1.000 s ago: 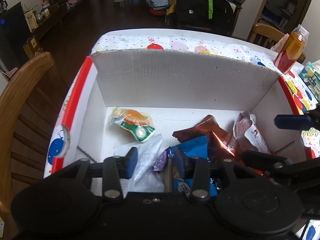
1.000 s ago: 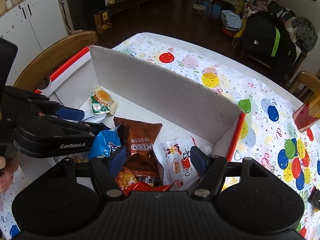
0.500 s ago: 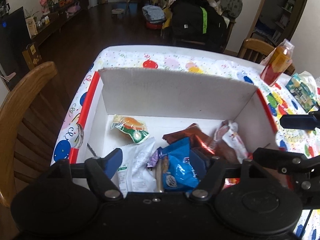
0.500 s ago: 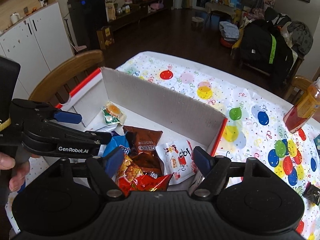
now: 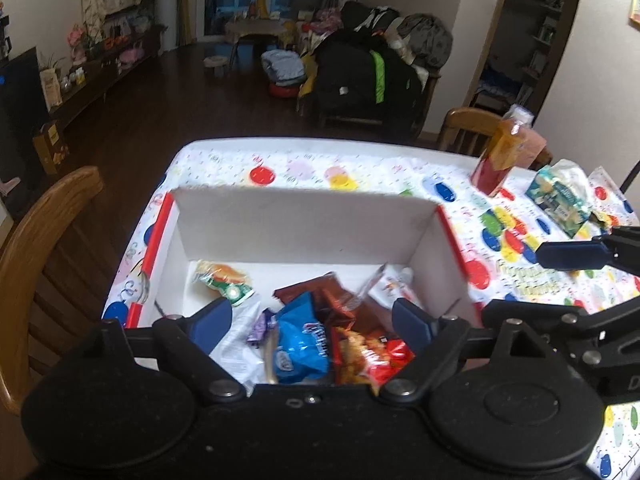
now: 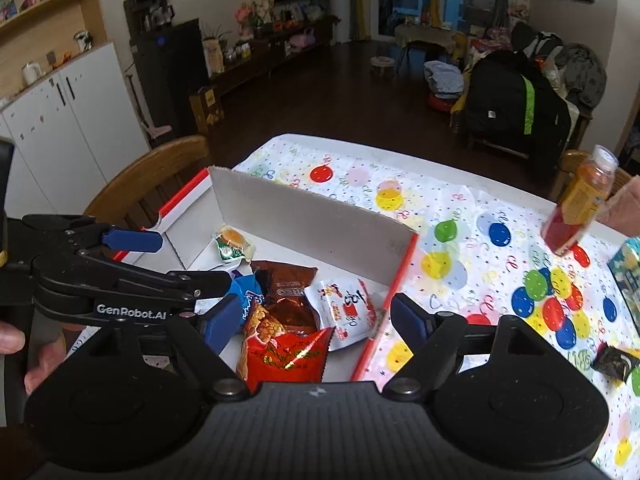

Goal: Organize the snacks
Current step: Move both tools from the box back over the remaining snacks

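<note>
A white cardboard box [image 5: 304, 220] with red edges holds several snack packets: a blue packet [image 5: 300, 344], a brown packet [image 5: 320, 296], a red packet [image 5: 368, 356], a white packet [image 5: 392, 288] and a small orange-and-green one [image 5: 224, 280]. My left gripper [image 5: 310, 322] hovers open above the box's near side with nothing between its fingers. My right gripper [image 6: 312, 320] is open too, above the red packet [image 6: 284, 356] and the box's right wall [image 6: 396, 276]. The left gripper [image 6: 120, 276] shows at the left of the right wrist view.
On the balloon-print tablecloth [image 6: 460, 216] to the right stand an orange drink bottle [image 6: 576, 208], a green-blue snack bag [image 5: 560, 200] and a dark wrapped snack [image 6: 612, 360]. Wooden chairs [image 5: 44, 240] sit at the left and far side. A person's hand [image 6: 24, 356] holds the left gripper.
Both grippers have risen and pulled back from the box. The left gripper has opened wide, and the blue packet now lies loose in the box.
</note>
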Demonstrator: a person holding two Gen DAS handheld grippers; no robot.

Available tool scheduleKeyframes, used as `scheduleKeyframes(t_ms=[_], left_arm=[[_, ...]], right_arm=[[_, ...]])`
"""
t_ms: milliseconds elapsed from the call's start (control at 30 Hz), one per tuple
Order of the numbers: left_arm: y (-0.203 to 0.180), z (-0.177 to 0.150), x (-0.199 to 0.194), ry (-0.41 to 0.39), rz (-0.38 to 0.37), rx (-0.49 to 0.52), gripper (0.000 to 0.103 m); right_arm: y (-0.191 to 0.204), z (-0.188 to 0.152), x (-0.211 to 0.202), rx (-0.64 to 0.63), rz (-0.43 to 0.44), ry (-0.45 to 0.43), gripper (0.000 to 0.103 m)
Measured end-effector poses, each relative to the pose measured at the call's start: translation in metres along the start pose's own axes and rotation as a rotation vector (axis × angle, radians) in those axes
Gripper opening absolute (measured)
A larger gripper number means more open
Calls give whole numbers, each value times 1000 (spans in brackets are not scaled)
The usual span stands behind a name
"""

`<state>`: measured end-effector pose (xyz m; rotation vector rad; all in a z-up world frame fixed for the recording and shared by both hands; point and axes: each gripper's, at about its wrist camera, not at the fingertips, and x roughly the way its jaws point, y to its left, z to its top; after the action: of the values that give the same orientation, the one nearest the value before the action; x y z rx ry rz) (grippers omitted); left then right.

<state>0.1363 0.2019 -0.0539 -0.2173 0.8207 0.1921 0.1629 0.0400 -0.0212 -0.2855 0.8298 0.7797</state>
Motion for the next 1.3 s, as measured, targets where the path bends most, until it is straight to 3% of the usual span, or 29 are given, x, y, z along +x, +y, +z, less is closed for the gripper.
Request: scheduleKeyframes(t_ms=[600,1300], left_arm=[[-80,0,-33,-130,-37,70,101],[-226,5,14,-117,-124,144,103]], right_arm=[[-67,-43,-67,123,-38,-94,83],[-219,-101,-103,240,-190,-80,83]])
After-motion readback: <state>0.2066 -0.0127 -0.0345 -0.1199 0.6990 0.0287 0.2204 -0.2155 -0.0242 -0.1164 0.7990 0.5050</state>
